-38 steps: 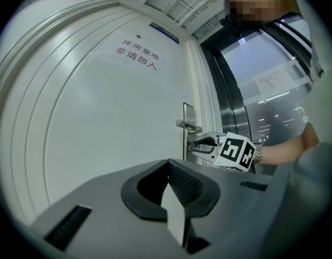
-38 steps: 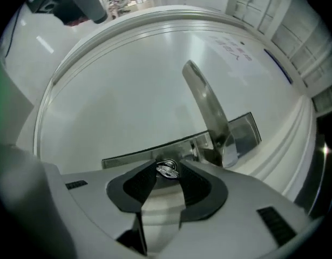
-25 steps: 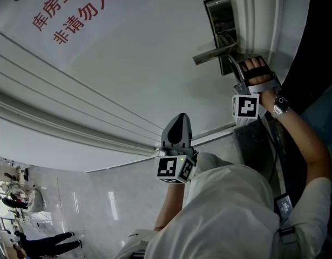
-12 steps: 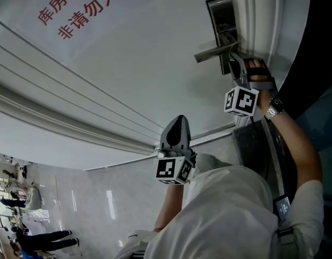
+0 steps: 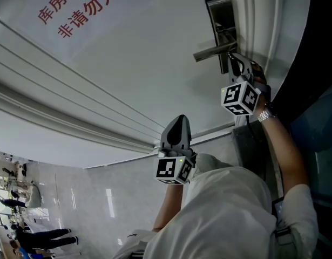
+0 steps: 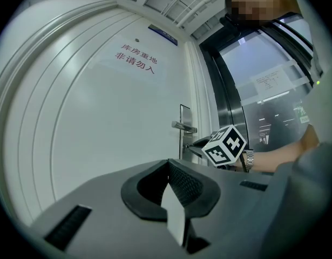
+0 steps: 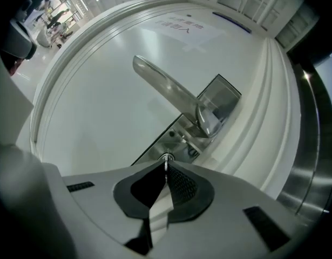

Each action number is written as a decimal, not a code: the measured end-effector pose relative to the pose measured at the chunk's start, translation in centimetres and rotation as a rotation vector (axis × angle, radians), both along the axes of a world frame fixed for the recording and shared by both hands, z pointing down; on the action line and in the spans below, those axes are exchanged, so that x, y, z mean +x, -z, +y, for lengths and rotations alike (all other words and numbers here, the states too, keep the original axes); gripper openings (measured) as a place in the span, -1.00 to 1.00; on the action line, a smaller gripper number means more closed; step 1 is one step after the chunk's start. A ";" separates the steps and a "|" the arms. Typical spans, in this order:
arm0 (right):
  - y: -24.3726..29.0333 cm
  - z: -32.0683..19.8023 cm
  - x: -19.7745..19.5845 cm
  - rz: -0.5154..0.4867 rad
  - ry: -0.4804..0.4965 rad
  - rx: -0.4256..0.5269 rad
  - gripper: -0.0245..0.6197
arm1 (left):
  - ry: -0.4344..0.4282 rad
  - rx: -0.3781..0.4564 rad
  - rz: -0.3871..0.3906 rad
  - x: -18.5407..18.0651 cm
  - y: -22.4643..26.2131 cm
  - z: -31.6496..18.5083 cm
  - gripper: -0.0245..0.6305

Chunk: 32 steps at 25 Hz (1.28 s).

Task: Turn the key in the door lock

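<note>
A white door carries a metal lock plate [image 5: 222,15] [image 7: 219,97] with a lever handle [image 5: 211,52] [image 7: 168,93]. Just below the handle, my right gripper [image 5: 235,65] [image 7: 166,165] points at the plate. Its jaws have just been closing, and their tips now pinch the thin metal key [image 7: 166,158] that sticks out of the keyhole. The head view hides the key behind the gripper. My left gripper [image 5: 178,124] [image 6: 168,163] hangs back from the door, shut, with nothing between its jaws.
A paper notice with red characters [image 5: 79,9] [image 6: 136,59] hangs on the door above left. Raised mouldings [image 5: 74,107] run across the panel. A dark glass and steel frame [image 5: 311,47] [image 6: 246,74] borders the door on the right. People stand far off in a hall [image 5: 25,236].
My right gripper has rolled about its own axis at the lock, turning its marker cube, and its jaws have closed on the key. The left gripper has stayed put.
</note>
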State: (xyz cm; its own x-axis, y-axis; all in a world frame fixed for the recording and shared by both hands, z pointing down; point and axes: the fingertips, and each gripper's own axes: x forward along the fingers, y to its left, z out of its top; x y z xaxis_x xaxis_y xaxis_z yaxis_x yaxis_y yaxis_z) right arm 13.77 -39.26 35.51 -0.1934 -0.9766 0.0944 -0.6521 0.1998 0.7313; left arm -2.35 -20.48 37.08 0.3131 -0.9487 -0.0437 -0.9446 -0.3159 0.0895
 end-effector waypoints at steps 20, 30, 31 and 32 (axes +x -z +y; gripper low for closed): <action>0.3 -0.3 0.5 -0.651 0.057 -0.254 -0.89 | -0.018 -0.009 0.001 0.4 -0.5 0.1 -0.90; -0.1 -0.3 1.1 -1.183 0.103 -0.419 -0.89 | -0.026 0.006 -0.010 0.6 0.0 0.3 -0.90; -0.1 -0.3 1.2 -1.237 0.103 -0.431 -0.89 | -0.026 0.007 -0.012 0.6 0.1 0.3 -0.90; -0.1 -0.3 1.3 -1.296 0.105 -0.443 -0.89 | -0.028 0.008 -0.015 0.7 0.1 0.3 -0.90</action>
